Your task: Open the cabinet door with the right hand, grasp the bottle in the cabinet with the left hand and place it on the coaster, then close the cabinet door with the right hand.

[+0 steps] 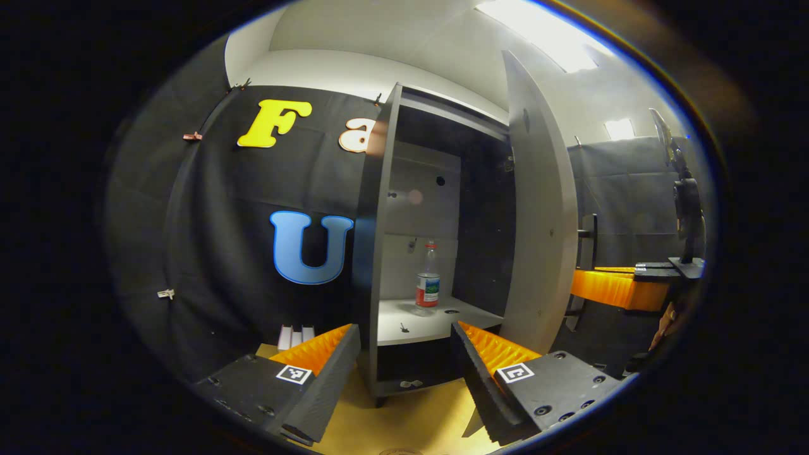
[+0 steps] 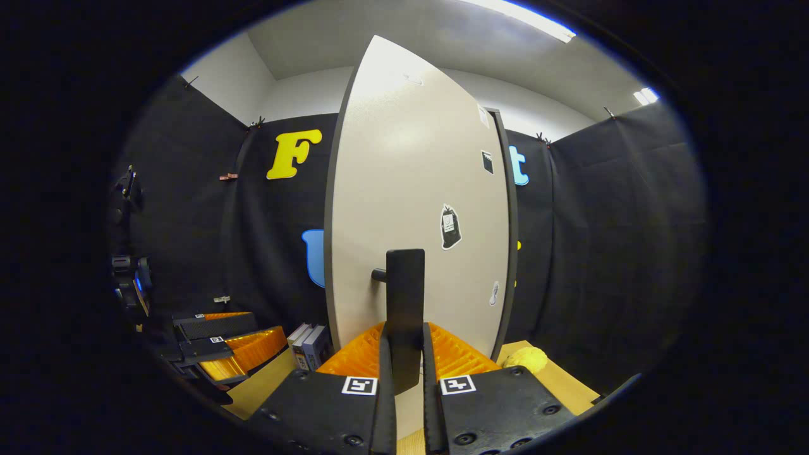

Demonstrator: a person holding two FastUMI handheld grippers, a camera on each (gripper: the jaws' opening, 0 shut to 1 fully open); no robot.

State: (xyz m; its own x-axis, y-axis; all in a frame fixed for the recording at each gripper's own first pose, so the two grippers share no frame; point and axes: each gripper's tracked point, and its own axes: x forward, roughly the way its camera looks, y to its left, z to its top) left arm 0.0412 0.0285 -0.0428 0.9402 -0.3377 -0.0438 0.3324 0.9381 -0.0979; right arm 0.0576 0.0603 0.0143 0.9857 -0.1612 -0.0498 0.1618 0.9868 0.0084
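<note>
Here the right gripper (image 2: 404, 354), at the bottom centre of the right gripper view, has both fingers pressed against the dark bar handle (image 2: 405, 297) of the cabinet door (image 2: 411, 189); the handle runs upright between the jaws, so the clamp is what keeps the pale panel swung out. That hold looks deliberate: with the door pinned open, the way into the cabinet (image 1: 379, 253) is free for the other hand.

In the left gripper view the door (image 1: 537, 221) stands edge-on right of centre, and the same gripper (image 1: 616, 287) shows beyond it at the right edge, on the handle (image 1: 589, 246).

The left gripper (image 1: 404, 354) sits at the bottom of that view with its jaws wide apart and nothing between them, aimed straight at the open compartment. The water bottle (image 1: 428, 281), clear with a red and green label, stands upright on the pale shelf (image 1: 430, 322) near the middle of the frame, well apart from the fingers and framed by the gap between them, which suggests a lined-up approach.

By my reading the opening step is done and the reach for the bottle is in hand.

At the lower left of the right gripper view the left gripper (image 2: 234, 347) hangs over the wooden table (image 2: 265, 385), beside some small boxes (image 2: 308, 344); a yellow lump (image 2: 526, 359) lies at the lower right.
</note>
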